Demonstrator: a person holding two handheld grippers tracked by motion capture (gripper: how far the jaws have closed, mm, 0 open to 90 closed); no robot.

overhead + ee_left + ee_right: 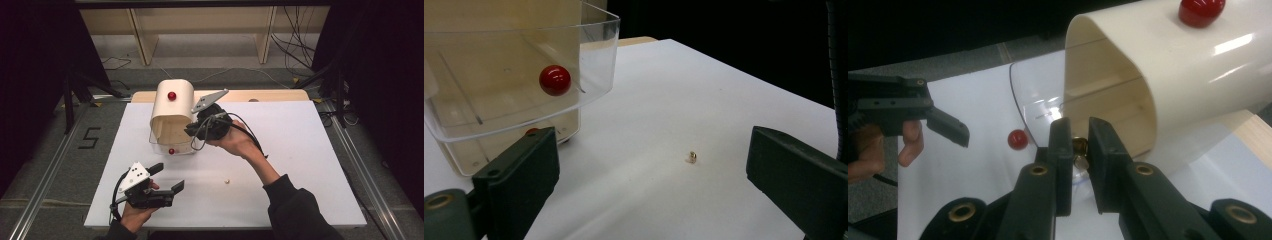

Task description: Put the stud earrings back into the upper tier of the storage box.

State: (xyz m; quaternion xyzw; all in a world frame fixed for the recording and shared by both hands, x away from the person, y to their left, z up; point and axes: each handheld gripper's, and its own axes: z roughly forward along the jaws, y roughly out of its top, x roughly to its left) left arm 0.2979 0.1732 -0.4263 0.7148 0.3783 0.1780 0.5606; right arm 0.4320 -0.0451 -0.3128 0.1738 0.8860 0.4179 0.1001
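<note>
A: Start with the big things. Where does everything sit?

B: The white counter (280, 150) carries a cream box with a clear drawer (172, 127) pulled out toward the person. The right gripper (1079, 150) is at the drawer's open mouth, its fingers (1060, 150) clamped on a small brass piece (1079, 146) that peeks out between their tips, just over the clear rim.

A: And the other hand?

B: The left gripper (167, 178) hovers low over the near counter, well short of the box, fingers (521, 170) wide apart and holding nothing. A second small brass piece (692, 157) lies on the counter ahead of them, roughly between the two tips — closer to the right one.

A: What could go wrong?

B: The held piece is tiny and only pinched at the fingertips, so I'd judge a slight tilt or a bump against the drawer rim could pop it loose — outside the drawer rather than in. The red knob (555, 80) on the drawer front is just beside the left finger; a careless sweep could nudge the drawer.
</note>
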